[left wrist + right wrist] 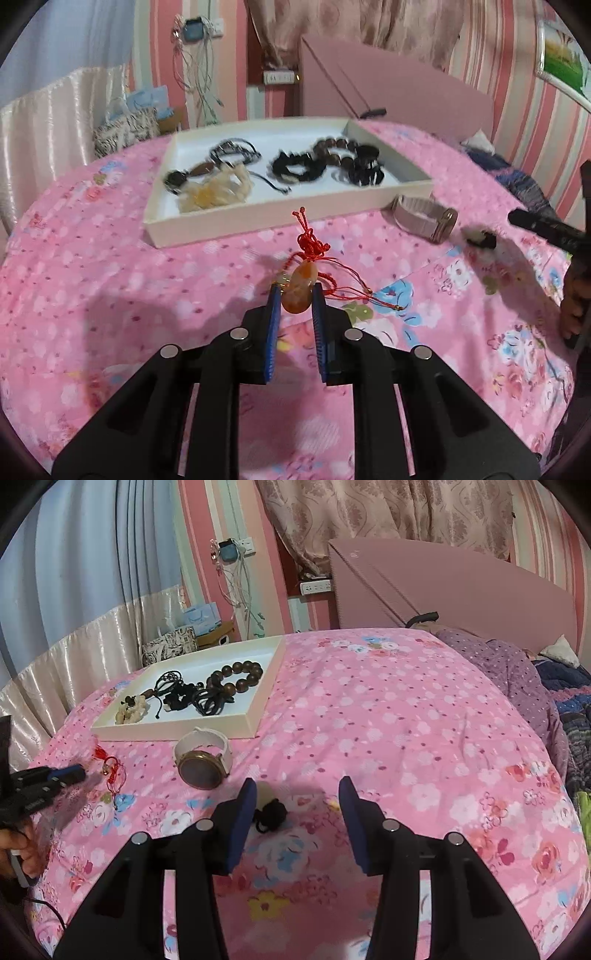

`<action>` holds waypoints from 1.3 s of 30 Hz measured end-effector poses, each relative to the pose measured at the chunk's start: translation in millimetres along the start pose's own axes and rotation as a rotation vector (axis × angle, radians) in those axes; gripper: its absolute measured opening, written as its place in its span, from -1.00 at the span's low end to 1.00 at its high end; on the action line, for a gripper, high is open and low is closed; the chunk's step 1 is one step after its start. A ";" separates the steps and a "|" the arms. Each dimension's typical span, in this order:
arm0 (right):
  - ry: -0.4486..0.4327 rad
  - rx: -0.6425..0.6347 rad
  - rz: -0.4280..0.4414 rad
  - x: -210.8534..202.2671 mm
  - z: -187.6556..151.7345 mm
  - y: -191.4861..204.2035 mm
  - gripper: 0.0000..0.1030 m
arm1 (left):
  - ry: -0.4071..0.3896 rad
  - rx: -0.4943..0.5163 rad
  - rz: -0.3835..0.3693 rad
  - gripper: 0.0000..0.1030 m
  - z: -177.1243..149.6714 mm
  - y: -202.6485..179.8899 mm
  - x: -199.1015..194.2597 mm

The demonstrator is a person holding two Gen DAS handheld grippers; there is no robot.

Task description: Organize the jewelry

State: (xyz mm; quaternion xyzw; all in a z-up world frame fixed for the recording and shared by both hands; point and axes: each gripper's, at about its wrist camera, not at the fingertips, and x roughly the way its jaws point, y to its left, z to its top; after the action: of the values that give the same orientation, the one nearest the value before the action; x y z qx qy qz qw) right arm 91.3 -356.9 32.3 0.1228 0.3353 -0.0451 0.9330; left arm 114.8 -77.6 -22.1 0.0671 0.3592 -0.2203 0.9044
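Observation:
My left gripper (297,291) is shut on an orange stone pendant (301,290) with red knotted cord (312,243), held above the pink bedspread in front of the white tray (258,221). The tray holds dark bead bracelets (343,151), black cords and a cream bracelet (218,192). A watch with a pale strap (203,757) lies beside the tray. My right gripper (297,794) is open above a small black corded item (271,814). The left gripper shows at the left edge of the right wrist view (48,779), with the red cord (112,775) hanging by it.
The pink floral bedspread (388,720) covers the bed. A pink headboard (461,587) and striped wall stand behind. Purple and dark bedding (517,672) is piled at the right. A patterned box (170,644) sits beyond the tray.

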 end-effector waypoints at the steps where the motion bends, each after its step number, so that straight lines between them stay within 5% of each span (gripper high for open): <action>1: 0.006 0.001 -0.005 1.0 -1.0 -0.8 -0.10 | -0.009 -0.003 0.002 -0.70 -0.6 3.0 -5.1; 14: 0.146 -0.087 -0.013 35.2 -8.4 26.8 -0.11 | -0.017 -0.098 0.067 -0.71 -23.3 55.2 -23.9; 17: 0.182 -0.096 -0.009 45.5 -8.7 30.3 -0.50 | -0.015 -0.098 0.064 -0.71 -24.2 58.2 -24.1; 28: 0.052 -0.045 -0.053 21.5 -9.7 26.1 -0.59 | -0.014 -0.079 0.062 -0.71 -16.8 52.1 -20.6; 39: 0.010 -0.059 -0.087 15.9 -8.1 29.0 -0.59 | -0.032 -0.079 0.095 -0.71 -4.5 51.1 -26.2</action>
State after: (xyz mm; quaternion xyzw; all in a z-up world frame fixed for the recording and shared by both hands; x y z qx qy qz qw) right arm 103.4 -326.8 22.0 0.0807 0.3460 -0.0752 0.9317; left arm 118.0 -21.5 -9.5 0.0449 0.3495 -0.1641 0.9214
